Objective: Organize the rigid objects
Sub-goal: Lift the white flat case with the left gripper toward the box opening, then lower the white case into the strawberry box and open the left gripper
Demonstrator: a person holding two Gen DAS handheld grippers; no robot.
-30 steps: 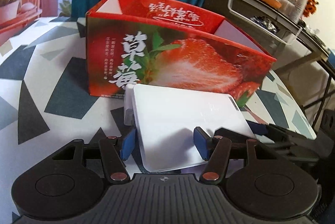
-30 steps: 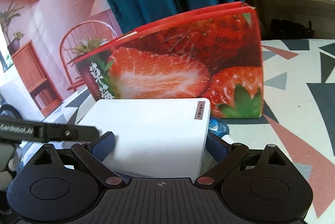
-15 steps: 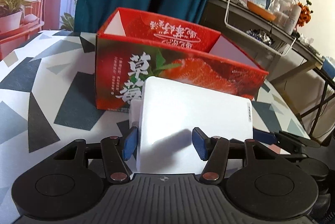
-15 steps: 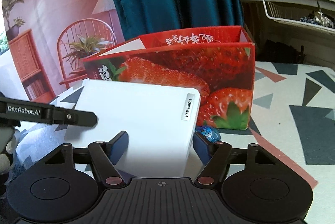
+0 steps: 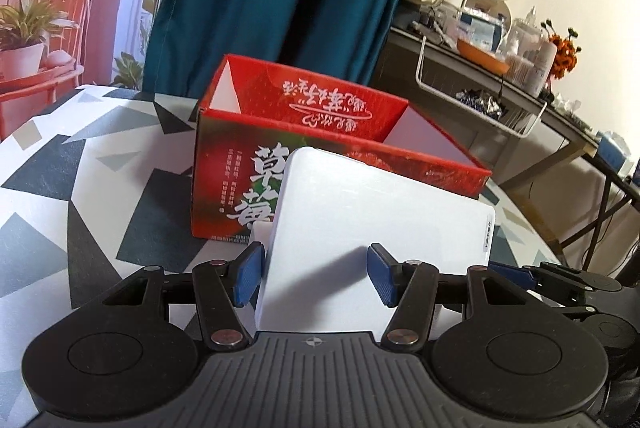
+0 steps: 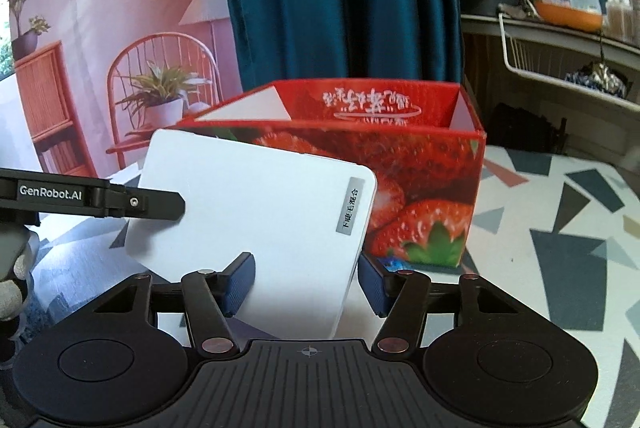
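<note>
Aloft, the white flat box tilts before the open-topped strawberry carton, its long axis sideways and top edge near the carton's rim. Left gripper and right gripper each clamp one end.

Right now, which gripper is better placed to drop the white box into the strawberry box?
Probably right: the right gripper spans the white box near its middle; the left gripper only clamps one corner. The strawberry box stands open ahead.

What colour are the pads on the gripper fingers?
Blue pads, clearest in the left wrist view.
</note>
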